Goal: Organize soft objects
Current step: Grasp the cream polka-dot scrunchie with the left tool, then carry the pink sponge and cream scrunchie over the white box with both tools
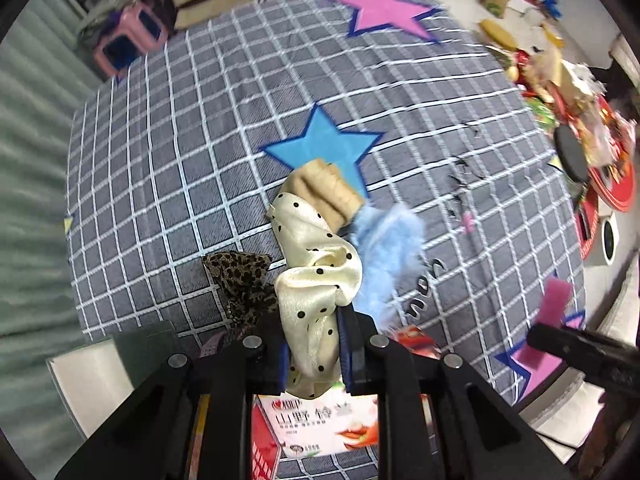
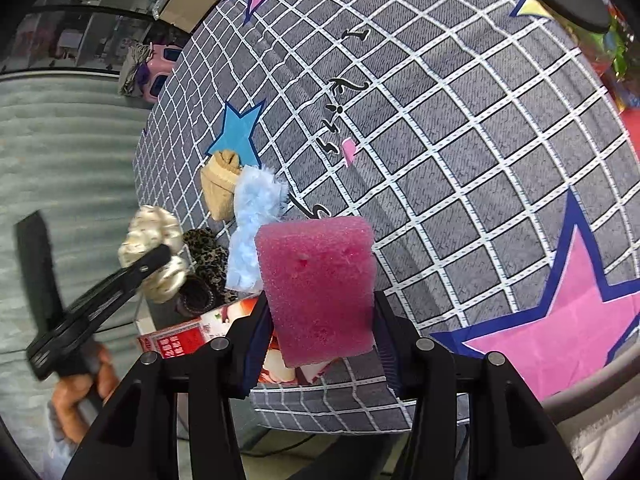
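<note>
My left gripper (image 1: pixel 314 344) is shut on a cream polka-dot satin scrunchie (image 1: pixel 314 280) and holds it above a printed box (image 1: pixel 320 428). It also shows in the right wrist view (image 2: pixel 154 254), in the left gripper (image 2: pixel 160 258). My right gripper (image 2: pixel 318 320) is shut on a pink sponge (image 2: pixel 318 284); it also shows in the left wrist view (image 1: pixel 554 300). On the bed lie a beige sock (image 1: pixel 326 186), a fluffy light-blue cloth (image 1: pixel 386 252) and a leopard-print scrunchie (image 1: pixel 244 284).
The bed has a grey checked cover (image 1: pixel 200 160) with blue and pink stars. A pink stool (image 1: pixel 128 40) stands at the far left beyond the bed. A cluttered red table (image 1: pixel 560 80) is on the right. A red printed box (image 2: pixel 192 332) sits by the bed's near edge.
</note>
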Demonstrator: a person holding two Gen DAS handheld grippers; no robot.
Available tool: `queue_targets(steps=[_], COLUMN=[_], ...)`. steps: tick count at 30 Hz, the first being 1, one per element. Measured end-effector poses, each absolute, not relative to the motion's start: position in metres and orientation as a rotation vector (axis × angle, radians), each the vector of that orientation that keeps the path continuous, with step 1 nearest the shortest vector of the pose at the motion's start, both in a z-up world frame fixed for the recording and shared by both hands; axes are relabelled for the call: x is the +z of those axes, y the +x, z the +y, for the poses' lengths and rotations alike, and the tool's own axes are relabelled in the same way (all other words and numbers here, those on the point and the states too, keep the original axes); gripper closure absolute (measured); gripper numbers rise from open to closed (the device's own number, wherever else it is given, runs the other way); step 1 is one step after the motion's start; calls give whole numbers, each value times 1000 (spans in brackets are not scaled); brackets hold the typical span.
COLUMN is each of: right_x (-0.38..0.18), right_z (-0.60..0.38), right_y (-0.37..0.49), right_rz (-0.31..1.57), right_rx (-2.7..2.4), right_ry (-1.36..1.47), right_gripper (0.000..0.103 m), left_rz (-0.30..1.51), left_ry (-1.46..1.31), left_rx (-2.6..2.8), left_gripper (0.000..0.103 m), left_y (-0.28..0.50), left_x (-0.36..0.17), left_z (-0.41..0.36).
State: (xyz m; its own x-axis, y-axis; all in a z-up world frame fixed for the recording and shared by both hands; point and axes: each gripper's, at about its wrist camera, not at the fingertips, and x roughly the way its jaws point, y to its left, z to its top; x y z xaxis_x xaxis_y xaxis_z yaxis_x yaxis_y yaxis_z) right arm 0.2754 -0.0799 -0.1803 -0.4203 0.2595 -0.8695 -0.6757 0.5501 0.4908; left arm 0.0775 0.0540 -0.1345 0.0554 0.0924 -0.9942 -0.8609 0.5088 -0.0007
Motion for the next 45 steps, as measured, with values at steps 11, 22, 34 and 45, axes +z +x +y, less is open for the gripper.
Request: queue_targets(steps=[11,22,34,45], right_x=[-147,-125,-94,-66], right_z=[-89,-105,-114,-132], right_y=[230,167,123,112], right_rz=[1598,1567,1484,1415], right_rx=[1088,1139,1192,1167], right_ry=[-442,-507,-527,-476], right_gripper=[54,54,54,54], left_rz=[1270,1227,1145,1045], left_ry=[-660,-615,-598,-629], left_rx=[731,681,703,749], left_gripper=[82,82,82,82], left_y=[67,25,-15,-53], left_x=[-92,-55,-27,-5], left_z=[-1,-52,-72,-71])
